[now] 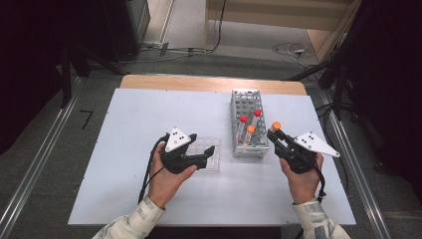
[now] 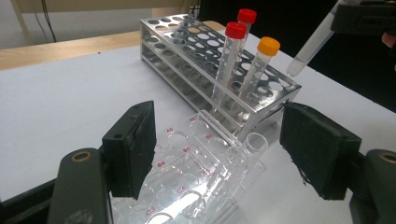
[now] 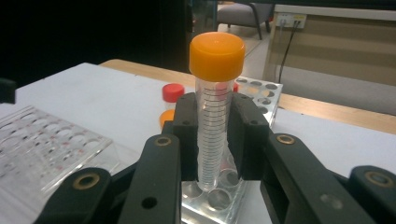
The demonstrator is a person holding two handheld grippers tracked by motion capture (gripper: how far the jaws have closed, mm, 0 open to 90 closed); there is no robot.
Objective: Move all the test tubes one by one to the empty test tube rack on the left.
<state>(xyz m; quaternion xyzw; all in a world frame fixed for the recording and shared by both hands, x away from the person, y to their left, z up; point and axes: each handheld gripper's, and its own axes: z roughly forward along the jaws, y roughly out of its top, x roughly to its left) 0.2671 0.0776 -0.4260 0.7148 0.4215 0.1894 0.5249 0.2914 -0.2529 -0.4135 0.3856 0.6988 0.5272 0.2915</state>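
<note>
Right claw (image 3: 212,135) clenched on orange-capped tube (image 3: 215,107), centre frame; left claw (image 2: 224,154) released over clear rack (image 2: 187,186). Risk: tube slipping through a loose grip.

Both forearms reach in from the near edge, the left tongs (image 1: 209,152) held low with jaws spread wide, the right tongs (image 1: 275,134) raised, tilted up and clamped tight.
</note>
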